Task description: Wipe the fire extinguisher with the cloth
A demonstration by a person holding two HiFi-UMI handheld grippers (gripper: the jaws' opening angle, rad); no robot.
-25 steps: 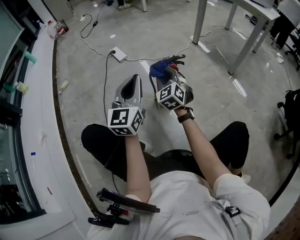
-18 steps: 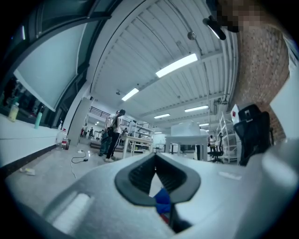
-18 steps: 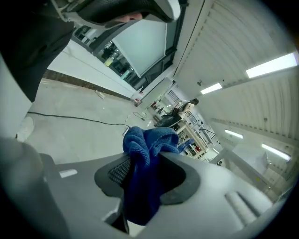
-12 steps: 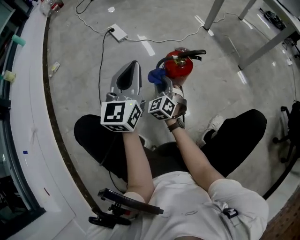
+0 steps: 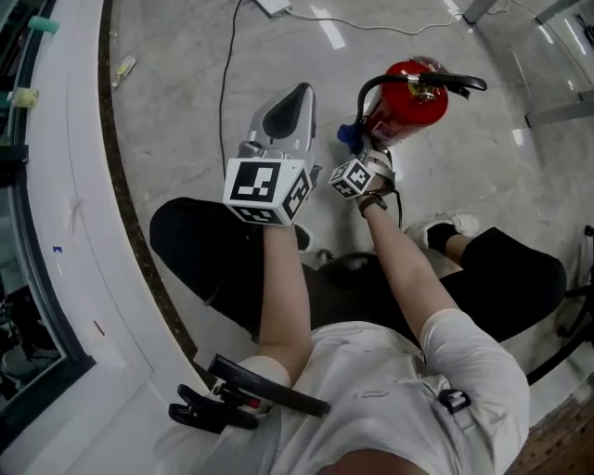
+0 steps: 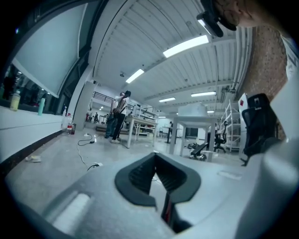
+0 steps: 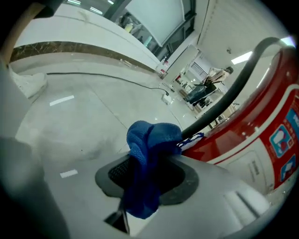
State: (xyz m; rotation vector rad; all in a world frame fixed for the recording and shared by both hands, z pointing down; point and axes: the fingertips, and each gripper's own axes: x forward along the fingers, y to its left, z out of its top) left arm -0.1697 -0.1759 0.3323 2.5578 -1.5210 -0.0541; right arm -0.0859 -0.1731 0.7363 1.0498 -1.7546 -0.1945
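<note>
A red fire extinguisher point(image 5: 415, 96) with a black hose and handle stands on the grey floor ahead of me. My right gripper point(image 5: 357, 141) is shut on a bunched blue cloth point(image 5: 349, 136), held against the extinguisher's left side just under the hose. In the right gripper view the cloth point(image 7: 148, 158) hangs out between the jaws of my right gripper point(image 7: 147, 176), with the red body point(image 7: 261, 123) and hose point(image 7: 229, 100) close on the right. My left gripper point(image 5: 295, 96) hovers to the left of the extinguisher, shut and holding nothing. Its jaws point(image 6: 156, 179) point out over the floor.
A white power adapter point(image 5: 275, 6) and black cable point(image 5: 227, 83) lie on the floor beyond the left gripper. A curved white ledge point(image 5: 65, 232) runs along the left. Table legs point(image 5: 557, 111) stand at the right. My legs spread on the floor below.
The right gripper has carried the cloth forward onto the extinguisher's side. The head view has swung lower and nearer, so the extinguisher shows fully. The left gripper stays raised beside it.
</note>
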